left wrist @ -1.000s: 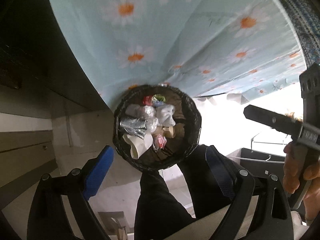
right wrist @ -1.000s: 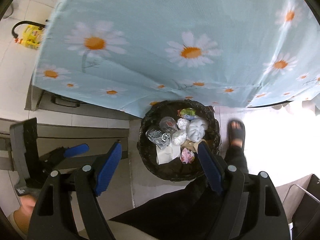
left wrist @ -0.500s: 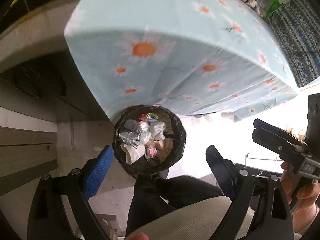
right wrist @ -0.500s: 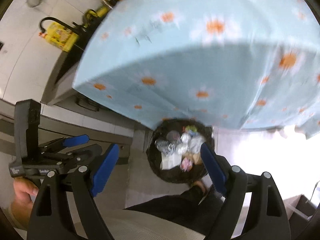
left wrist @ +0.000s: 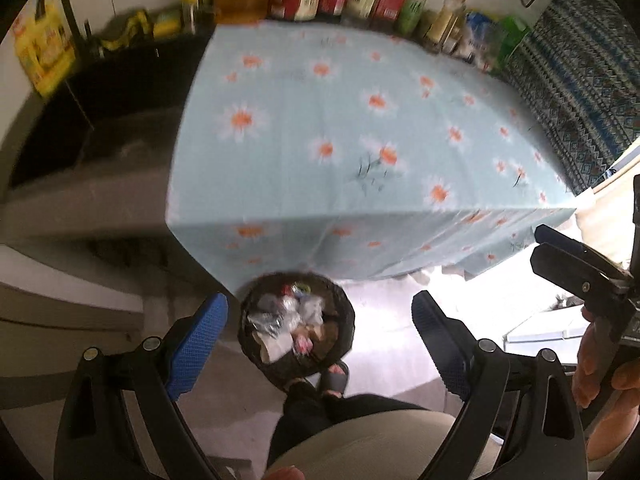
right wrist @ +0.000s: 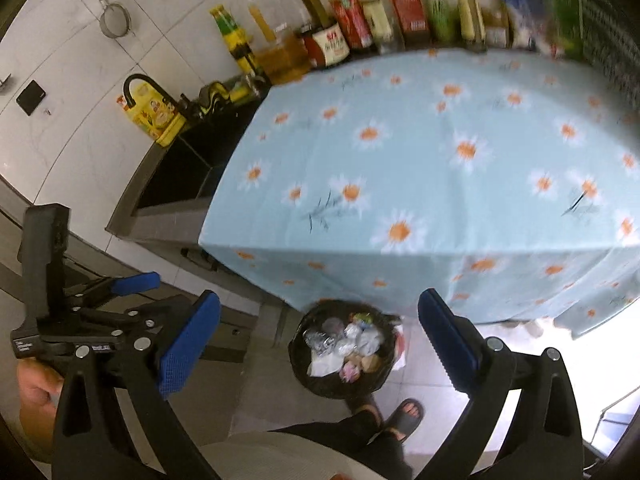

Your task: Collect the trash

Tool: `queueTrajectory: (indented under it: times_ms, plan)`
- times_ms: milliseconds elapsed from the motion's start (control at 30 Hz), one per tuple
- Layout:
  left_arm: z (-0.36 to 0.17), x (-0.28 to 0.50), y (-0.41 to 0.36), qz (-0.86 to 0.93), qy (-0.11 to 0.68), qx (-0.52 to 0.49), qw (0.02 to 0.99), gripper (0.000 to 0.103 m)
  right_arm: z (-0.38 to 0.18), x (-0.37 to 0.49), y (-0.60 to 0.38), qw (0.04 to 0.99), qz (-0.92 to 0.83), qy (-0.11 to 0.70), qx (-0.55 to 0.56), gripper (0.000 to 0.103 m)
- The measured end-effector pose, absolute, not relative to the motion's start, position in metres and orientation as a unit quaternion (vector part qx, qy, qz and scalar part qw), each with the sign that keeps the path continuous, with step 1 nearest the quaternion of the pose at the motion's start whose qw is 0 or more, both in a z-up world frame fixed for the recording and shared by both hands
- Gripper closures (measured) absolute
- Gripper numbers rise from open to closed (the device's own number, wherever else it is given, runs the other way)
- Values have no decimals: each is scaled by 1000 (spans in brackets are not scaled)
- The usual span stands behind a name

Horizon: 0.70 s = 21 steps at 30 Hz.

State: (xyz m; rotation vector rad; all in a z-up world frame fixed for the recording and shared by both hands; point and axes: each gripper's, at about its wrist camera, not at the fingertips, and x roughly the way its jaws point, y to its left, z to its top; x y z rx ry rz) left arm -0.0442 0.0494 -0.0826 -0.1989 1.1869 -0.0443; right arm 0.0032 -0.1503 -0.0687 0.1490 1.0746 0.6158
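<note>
A black trash bin lined with a black bag stands on the floor at the table's near corner, holding several crumpled wrappers, foil and tissues. It also shows in the right wrist view. My left gripper is open and empty, high above the bin. My right gripper is open and empty, also high above the bin. The table wears a light blue daisy cloth with nothing on it.
Several sauce and oil bottles line the wall behind the table. A black sink with a faucet and a yellow bottle lies to the left. The person's sandalled feet stand by the bin. A patterned curtain hangs at right.
Both grippers have risen well above the bin and tilted up, so the tabletop and the bottles at the back have come into view. Both stay open and empty.
</note>
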Motion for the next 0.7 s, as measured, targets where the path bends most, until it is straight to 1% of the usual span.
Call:
queueTrajectory:
  times_ms: [33, 133, 433, 700]
  plan:
    - [-74, -44, 48, -17, 554, -88, 828, 12, -59, 4, -152, 816, 287, 497, 67, 5]
    - [-44, -44, 45, -7, 532, -75, 844, 7, -38, 5, -154, 826, 283, 484, 56, 5]
    - [12, -49, 38, 7, 497, -49, 867, 7, 29, 7, -170, 850, 250, 461, 44, 5]
    - [51, -62, 31, 11, 458, -50, 887, 7, 62, -2, -177, 863, 246, 441, 34, 5]
